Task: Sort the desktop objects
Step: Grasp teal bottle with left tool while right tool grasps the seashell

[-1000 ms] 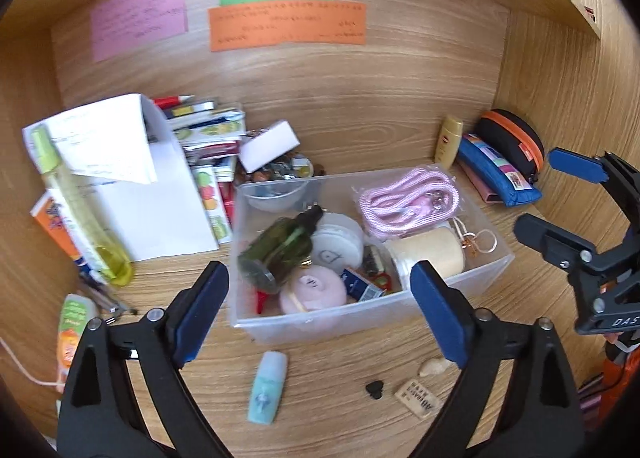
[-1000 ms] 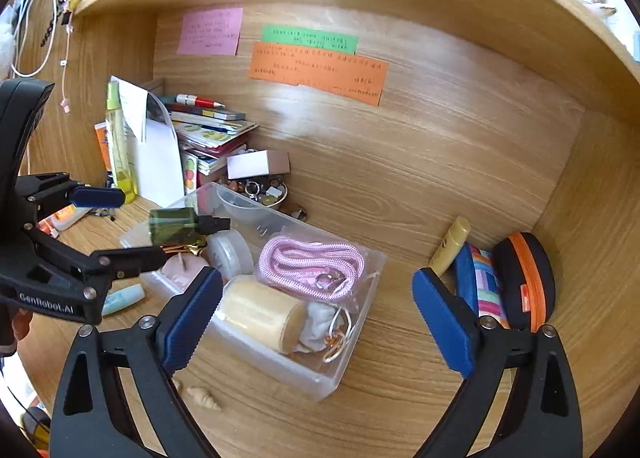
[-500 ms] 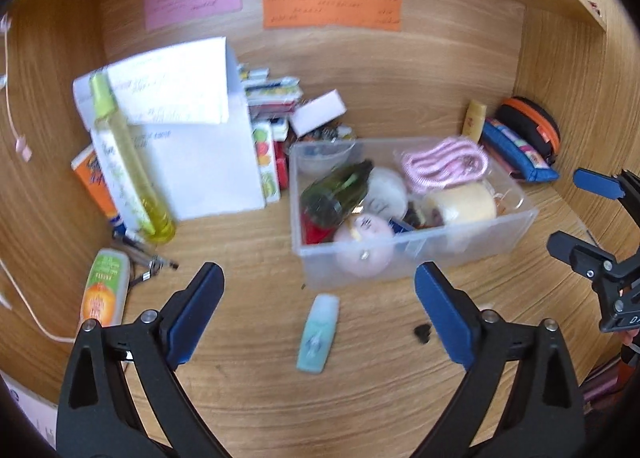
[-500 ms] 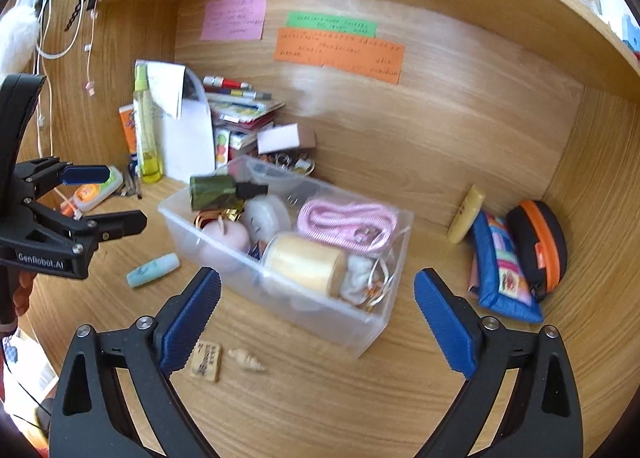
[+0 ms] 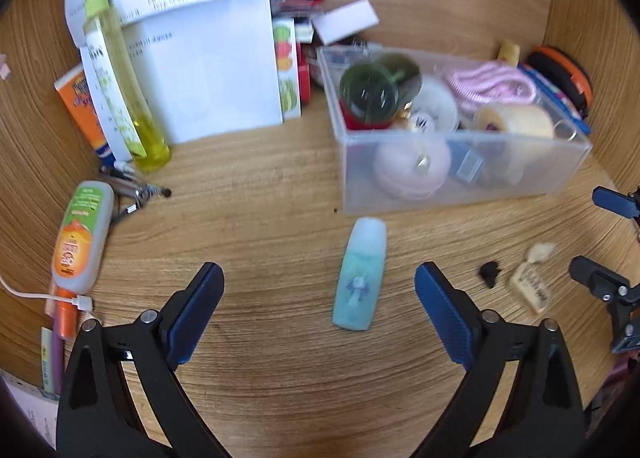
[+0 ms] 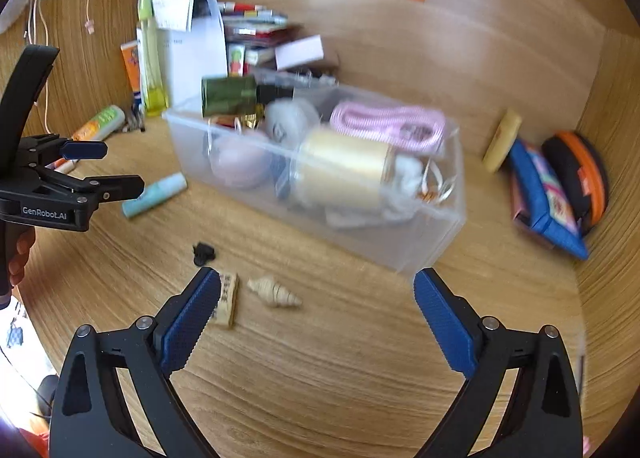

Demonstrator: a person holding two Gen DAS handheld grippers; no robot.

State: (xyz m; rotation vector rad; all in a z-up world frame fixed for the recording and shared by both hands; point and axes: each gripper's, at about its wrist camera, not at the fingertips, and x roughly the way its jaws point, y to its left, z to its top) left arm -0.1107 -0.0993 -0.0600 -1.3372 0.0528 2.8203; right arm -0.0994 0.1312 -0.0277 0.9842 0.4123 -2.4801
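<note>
A clear plastic bin (image 5: 460, 194) (image 6: 400, 246) holds a green bottle (image 5: 374, 90), pink cord (image 5: 492, 88), a tape roll (image 6: 344, 170) and other small items. A small teal bottle (image 5: 360, 276) (image 6: 154, 194) lies on the wood desk in front of the bin. My left gripper (image 5: 318, 298) is open and empty, just above and near the teal bottle. My right gripper (image 6: 316, 312) is open and empty, above a seashell (image 6: 274, 292) and a small wooden tag (image 6: 227, 304). A black clip (image 6: 203, 252) lies beside them.
A white paper bag (image 5: 208, 78), a yellow spray bottle (image 5: 124, 74), tubes (image 5: 78, 238) and books crowd the left. Pouches (image 6: 548, 198) and a yellow tube (image 6: 502, 140) lie at the right wall. Wood walls enclose the desk on three sides.
Both grippers have pulled back from the bin and tilted down toward the desk front. The left gripper now hangs over the teal bottle, the right over the shell and tag.
</note>
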